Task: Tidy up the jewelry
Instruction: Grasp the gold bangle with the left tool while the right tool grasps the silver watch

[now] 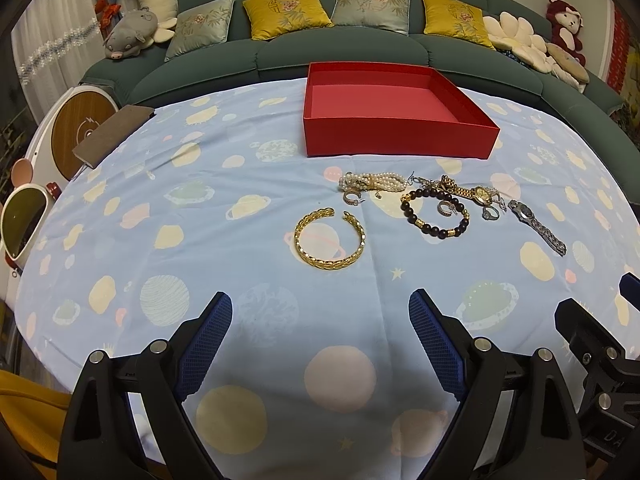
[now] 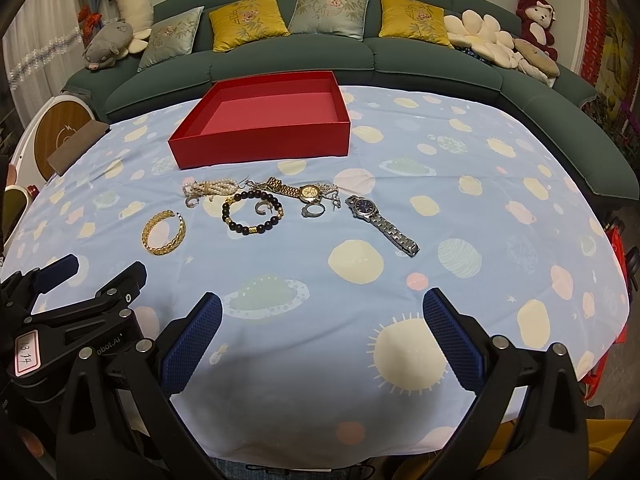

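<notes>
I am holding both claws, left (image 1: 320,308) and right (image 2: 322,310), spread wide and empty; the braided gold bangle (image 1: 330,238) is lying beyond the left one, nearer than the smooth red box (image 1: 396,136).

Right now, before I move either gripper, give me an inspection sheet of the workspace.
Surface: table under a blue planet-print cloth, lightly creased.
Job's things: red box open and empty at the far side; in front of it lie a gold cuff bracelet, pearl bracelet, dark bead bracelet, gold watch, silver watch, a ring and small earrings, some overlapping.
Clutter: brown flat item at the cloth's far left edge.
Grippers: left gripper and right gripper both open, holding nothing, near edge.
Cables: nothing seen.
Surroundings: green sofa with cushions and plush toys behind.
</notes>
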Demonstrator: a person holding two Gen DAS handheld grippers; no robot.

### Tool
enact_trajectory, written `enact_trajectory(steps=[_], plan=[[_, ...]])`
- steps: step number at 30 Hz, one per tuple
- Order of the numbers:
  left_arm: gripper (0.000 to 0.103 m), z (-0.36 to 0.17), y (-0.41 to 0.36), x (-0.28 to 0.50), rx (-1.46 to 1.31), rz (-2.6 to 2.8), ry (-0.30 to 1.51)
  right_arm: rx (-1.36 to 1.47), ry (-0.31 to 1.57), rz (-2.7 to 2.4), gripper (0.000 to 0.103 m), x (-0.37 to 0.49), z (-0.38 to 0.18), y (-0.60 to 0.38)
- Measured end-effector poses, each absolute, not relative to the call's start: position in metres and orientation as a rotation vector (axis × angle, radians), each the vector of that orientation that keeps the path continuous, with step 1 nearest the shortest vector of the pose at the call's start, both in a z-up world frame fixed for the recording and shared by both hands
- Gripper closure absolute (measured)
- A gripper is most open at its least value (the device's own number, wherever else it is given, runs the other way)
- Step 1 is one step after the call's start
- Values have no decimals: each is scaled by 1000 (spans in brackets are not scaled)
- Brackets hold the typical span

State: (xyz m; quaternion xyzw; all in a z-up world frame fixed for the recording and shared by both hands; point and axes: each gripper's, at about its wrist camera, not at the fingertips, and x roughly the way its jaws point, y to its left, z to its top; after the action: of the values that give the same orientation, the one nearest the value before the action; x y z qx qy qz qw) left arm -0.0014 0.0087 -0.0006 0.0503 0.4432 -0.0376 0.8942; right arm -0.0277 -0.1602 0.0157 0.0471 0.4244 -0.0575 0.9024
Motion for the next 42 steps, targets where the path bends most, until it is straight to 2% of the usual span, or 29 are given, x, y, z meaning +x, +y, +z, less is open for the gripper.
enact_trajectory(steps=[8, 11, 16, 29, 32, 42], plan=[[15, -10, 26, 19, 64, -48, 961, 142, 849, -167, 9, 0, 15, -200], [15, -14, 29, 25, 79, -36, 956, 204, 863, -137, 19, 21, 7, -218], [15, -22, 32, 36, 86, -59, 962, 165, 887, -91, 23, 49, -13, -221], [15, -39, 32, 56, 37, -112, 992, 180, 927, -67, 26, 79, -50, -232], [15, -42, 28, 59, 40, -123, 997, 170, 925, -69, 31, 84, -52, -233], [15, -50, 18, 66, 48, -150, 1011, 178, 936, -70, 69, 90, -50, -236]])
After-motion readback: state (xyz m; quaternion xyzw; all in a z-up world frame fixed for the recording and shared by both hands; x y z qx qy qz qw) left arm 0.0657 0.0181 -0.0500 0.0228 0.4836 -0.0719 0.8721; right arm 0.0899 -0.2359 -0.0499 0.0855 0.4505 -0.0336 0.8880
